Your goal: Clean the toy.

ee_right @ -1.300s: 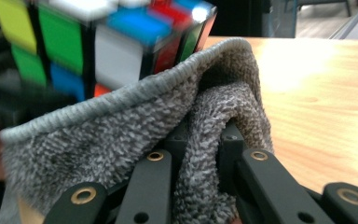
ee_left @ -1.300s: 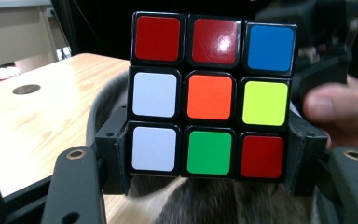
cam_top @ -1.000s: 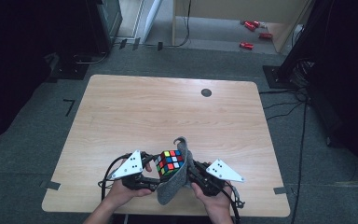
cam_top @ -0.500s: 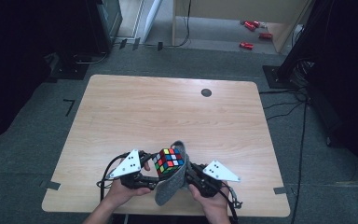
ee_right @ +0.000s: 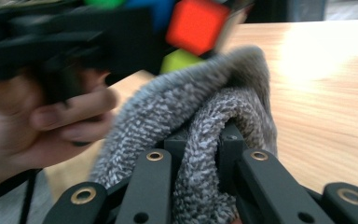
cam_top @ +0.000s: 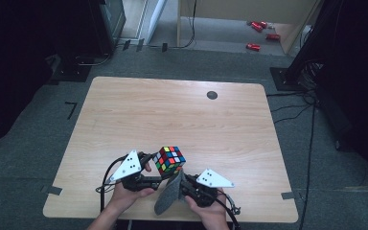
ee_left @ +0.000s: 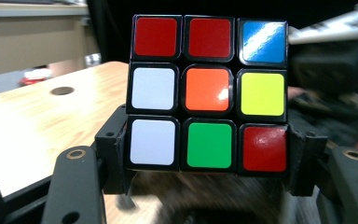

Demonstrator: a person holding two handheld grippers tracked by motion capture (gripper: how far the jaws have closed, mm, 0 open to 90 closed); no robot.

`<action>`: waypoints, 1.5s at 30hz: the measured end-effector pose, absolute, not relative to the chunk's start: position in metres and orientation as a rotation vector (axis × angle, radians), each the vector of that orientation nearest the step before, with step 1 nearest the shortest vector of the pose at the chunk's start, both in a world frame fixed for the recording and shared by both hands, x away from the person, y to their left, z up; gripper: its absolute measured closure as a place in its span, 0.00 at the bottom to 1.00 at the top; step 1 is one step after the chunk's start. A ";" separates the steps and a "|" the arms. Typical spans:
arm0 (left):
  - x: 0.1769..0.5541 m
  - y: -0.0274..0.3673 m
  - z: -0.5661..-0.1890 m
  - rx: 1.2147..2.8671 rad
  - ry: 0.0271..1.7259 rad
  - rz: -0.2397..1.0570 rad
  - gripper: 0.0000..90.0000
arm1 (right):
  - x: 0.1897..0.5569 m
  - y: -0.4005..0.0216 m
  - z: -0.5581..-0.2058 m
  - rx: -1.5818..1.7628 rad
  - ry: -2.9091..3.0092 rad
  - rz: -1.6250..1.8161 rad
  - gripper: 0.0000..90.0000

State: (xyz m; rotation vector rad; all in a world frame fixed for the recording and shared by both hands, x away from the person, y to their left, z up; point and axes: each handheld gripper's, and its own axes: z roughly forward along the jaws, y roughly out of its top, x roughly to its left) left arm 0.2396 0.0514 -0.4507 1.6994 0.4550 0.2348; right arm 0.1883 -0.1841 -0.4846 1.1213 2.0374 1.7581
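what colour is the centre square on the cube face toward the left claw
Orange, on the multicoloured puzzle cube; clearest in the left gripper view.

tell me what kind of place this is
Probably a lab or studio set up for recording: a lone wooden table on grey carpet, dark stands and cables around it, red items on the floor behind.
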 end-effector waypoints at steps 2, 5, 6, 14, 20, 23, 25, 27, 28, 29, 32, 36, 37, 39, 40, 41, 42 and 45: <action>0.238 0.049 -0.452 1.680 0.467 0.228 0.38 | 0.186 -0.176 -0.485 1.099 2.062 1.784 0.89; 0.230 0.040 -0.452 1.694 0.441 0.282 0.38 | 0.182 -0.170 -0.482 1.051 2.059 1.783 0.89; 0.228 0.038 -0.452 1.700 0.428 0.296 0.38 | 0.183 -0.171 -0.480 1.051 2.039 1.793 0.89; 0.230 0.043 -0.451 1.668 0.473 0.311 0.38 | 0.192 -0.196 -0.483 1.253 1.894 1.835 0.91; 0.227 0.036 -0.453 1.687 0.465 0.316 0.38 | 0.189 -0.186 -0.487 1.268 1.940 1.876 0.91; 0.226 0.034 -0.455 1.706 0.456 0.324 0.38 | 0.185 -0.174 -0.488 1.229 1.996 1.915 0.91; 0.225 0.034 -0.455 1.702 0.452 0.336 0.38 | 0.184 -0.173 -0.485 1.221 1.987 1.922 0.91; 0.226 0.037 -0.453 1.682 0.457 0.336 0.38 | 0.187 -0.179 -0.483 1.239 1.966 1.924 0.91; 0.227 0.039 -0.452 1.680 0.462 0.340 0.38 | 0.188 -0.184 -0.483 1.254 1.946 1.915 0.91; 0.228 0.041 -0.451 1.678 0.466 0.343 0.38 | 0.190 -0.188 -0.483 1.271 1.926 1.903 0.91; 0.232 0.048 -0.451 1.675 0.496 0.349 0.38 | 0.195 -0.202 -0.481 1.266 1.863 1.829 0.91; 0.236 0.050 -0.454 1.674 0.532 0.350 0.38 | 0.202 -0.224 -0.469 1.174 1.773 1.661 0.91; 0.236 0.050 -0.454 1.678 0.535 0.348 0.38 | 0.204 -0.231 -0.466 1.177 1.744 1.644 0.91; 0.237 0.049 -0.455 1.682 0.536 0.340 0.38 | 0.207 -0.243 -0.461 1.165 1.696 1.587 0.90; 0.237 0.048 -0.456 1.686 0.536 0.339 0.38 | 0.208 -0.247 -0.460 1.166 1.681 1.573 0.90; 0.237 0.047 -0.456 1.693 0.536 0.337 0.38 | 0.210 -0.253 -0.459 1.167 1.666 1.544 0.90; 0.237 0.047 -0.457 1.699 0.537 0.333 0.38 | 0.212 -0.257 -0.460 1.164 1.663 1.509 0.89; 0.238 0.045 -0.459 1.709 0.541 0.320 0.38 | 0.221 -0.261 -0.474 1.192 1.736 1.386 0.84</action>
